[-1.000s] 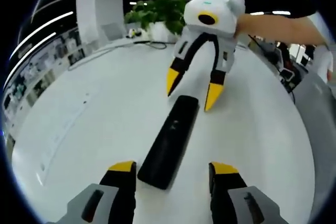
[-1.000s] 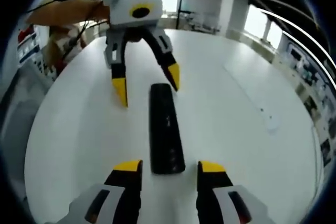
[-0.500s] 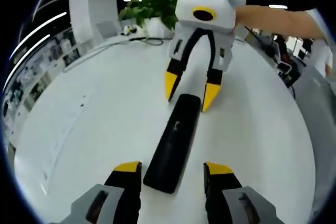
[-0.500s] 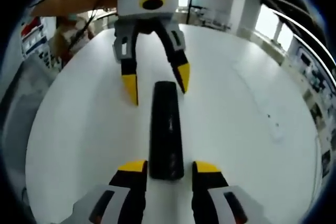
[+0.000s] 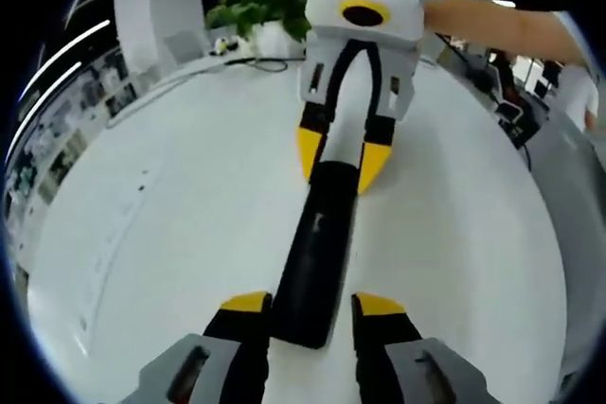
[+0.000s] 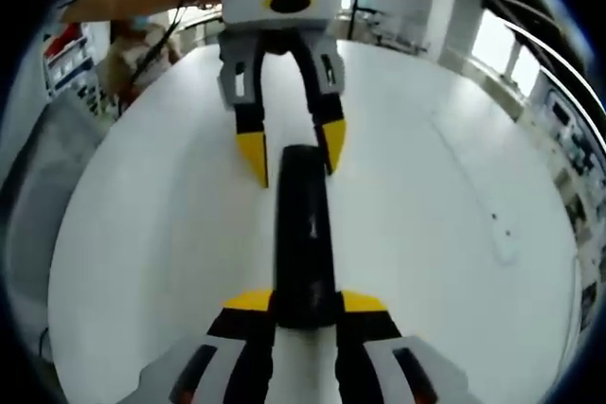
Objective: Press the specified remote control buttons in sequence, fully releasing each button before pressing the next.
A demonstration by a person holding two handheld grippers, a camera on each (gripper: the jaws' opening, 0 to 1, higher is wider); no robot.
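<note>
Place: open-plan office or lab space, indoors.
Work surface: big round white table (image 5: 189,196), glossy and mostly bare; same table in the right gripper view.
Greenery: leafy potted plant (image 5: 256,7) at the table's far edge.
Cabling: dark cable (image 5: 248,65) trailing across the tabletop near the plant.
Structure: white square column (image 5: 156,11) behind the table; another white pillar (image 6: 461,11) in the right gripper view.
Lighting: long ceiling strip lights (image 5: 71,40).
Walls: shelves or display panels (image 5: 66,130) with small items, too blurred to identify.
Windows: bright panes (image 6: 492,44) along the far side.
Other: cluttered desks (image 5: 507,111) beyond the table.
</note>
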